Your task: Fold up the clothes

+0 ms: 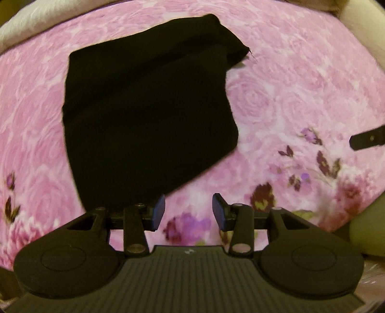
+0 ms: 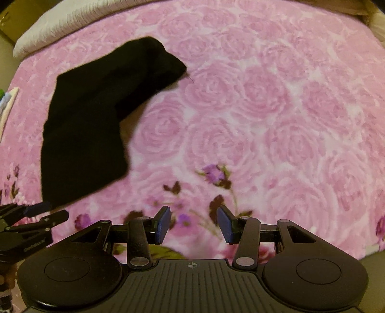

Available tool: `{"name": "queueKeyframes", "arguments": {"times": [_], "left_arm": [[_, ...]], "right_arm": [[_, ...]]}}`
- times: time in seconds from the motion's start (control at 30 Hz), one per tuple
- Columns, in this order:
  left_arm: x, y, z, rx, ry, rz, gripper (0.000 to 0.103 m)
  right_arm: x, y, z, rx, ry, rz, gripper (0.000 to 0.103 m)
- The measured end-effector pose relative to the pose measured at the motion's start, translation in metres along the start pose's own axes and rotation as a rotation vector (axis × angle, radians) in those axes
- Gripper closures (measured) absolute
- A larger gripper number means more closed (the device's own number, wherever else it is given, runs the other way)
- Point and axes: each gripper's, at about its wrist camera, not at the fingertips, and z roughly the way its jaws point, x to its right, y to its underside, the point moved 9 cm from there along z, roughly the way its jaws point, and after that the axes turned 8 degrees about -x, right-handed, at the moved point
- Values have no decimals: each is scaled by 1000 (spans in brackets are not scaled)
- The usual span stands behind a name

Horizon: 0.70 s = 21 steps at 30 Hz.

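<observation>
A black garment (image 1: pixel 149 110) lies flat and partly folded on a pink rose-patterned bedspread (image 1: pixel 288 96). My left gripper (image 1: pixel 189 215) hovers at the garment's near corner, its blue pads apart and nothing between them. In the right wrist view the same black garment (image 2: pixel 96 125) lies to the upper left. My right gripper (image 2: pixel 193 224) stands open over bare bedspread (image 2: pixel 264 120), to the right of the cloth. The left gripper (image 2: pixel 41 211) shows at that view's left edge, by the garment's near corner. A black tip of the right gripper (image 1: pixel 368 140) pokes in at the left view's right edge.
A pale pillow or folded blanket (image 2: pixel 72 16) lies along the far left edge of the bed. A cream headboard or cushion (image 1: pixel 361 29) rises at the far right. A light green object (image 1: pixel 368 236) sits off the bed's near right edge.
</observation>
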Motion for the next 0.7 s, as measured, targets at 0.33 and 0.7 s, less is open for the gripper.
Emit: {"name": "queueKeyframes", "arguments": {"times": [0.33, 0.7], "left_arm": [[33, -18, 72, -14, -330, 392, 60], [7, -50, 51, 102, -235, 434, 95]], "right_arm": [[39, -32, 24, -54, 0, -50, 56], [38, -38, 43, -102, -16, -25, 56]]}}
